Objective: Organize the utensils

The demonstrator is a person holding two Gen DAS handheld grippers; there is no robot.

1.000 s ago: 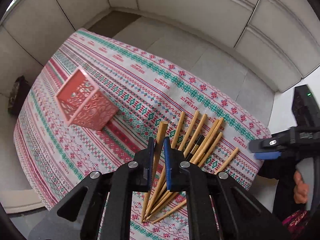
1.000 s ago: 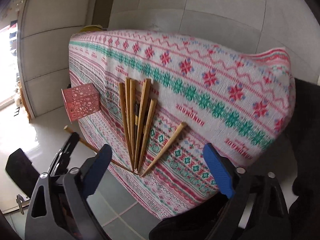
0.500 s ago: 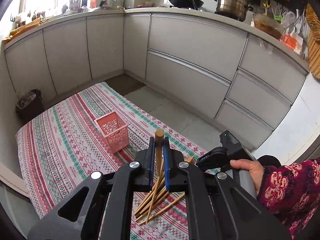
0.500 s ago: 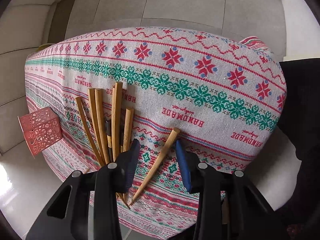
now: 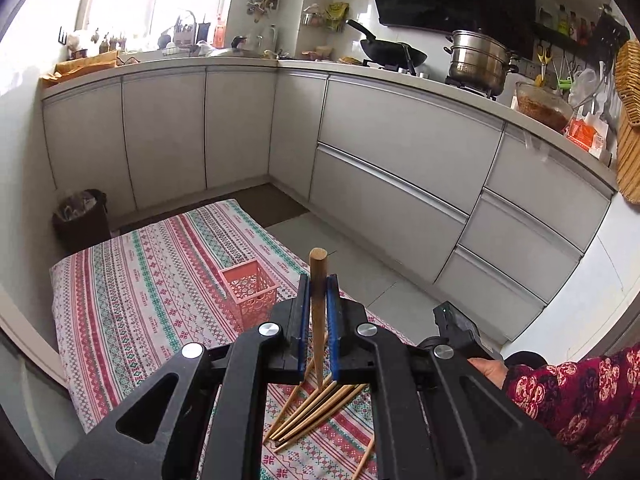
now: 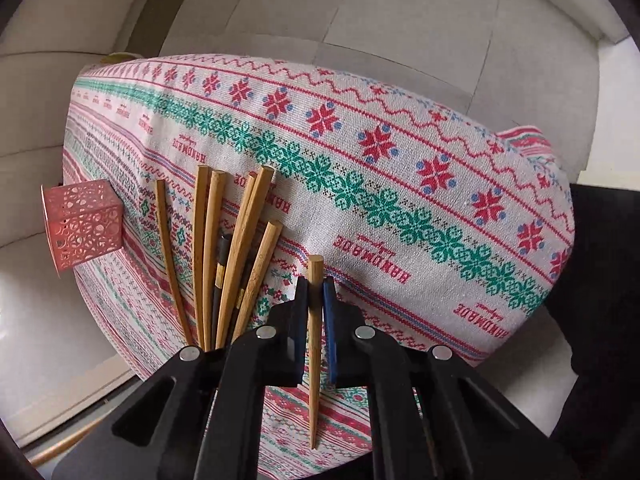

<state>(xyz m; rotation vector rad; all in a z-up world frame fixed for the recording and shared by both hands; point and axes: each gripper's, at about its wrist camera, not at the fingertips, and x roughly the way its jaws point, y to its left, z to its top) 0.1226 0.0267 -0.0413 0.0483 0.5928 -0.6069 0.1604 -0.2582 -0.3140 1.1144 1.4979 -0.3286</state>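
- Whereas a second ago it looked steeply down on the cloth, the left wrist view now takes in the kitchen cabinets and counter: the left gripper (image 5: 317,300) has risen and tipped up, its blue pads still clamped on one wooden chopstick (image 5: 318,312), which now stands nearly upright, clear of the table.
- Below it the remaining chopsticks (image 5: 316,408) lie fanned on the patterned tablecloth (image 5: 132,296), and the pink perforated basket (image 5: 249,294) stands just beyond the jaws; I judge the next step to be dropping this stick into it.
- In the right wrist view, the right gripper (image 6: 316,304), wide open a second ago, has shut on the lone chopstick (image 6: 315,344) that lay apart from the bundle (image 6: 224,256); whether it has left the cloth I cannot tell.
- So both hands now carry a stick, and the basket (image 6: 82,229) sits well to the left.
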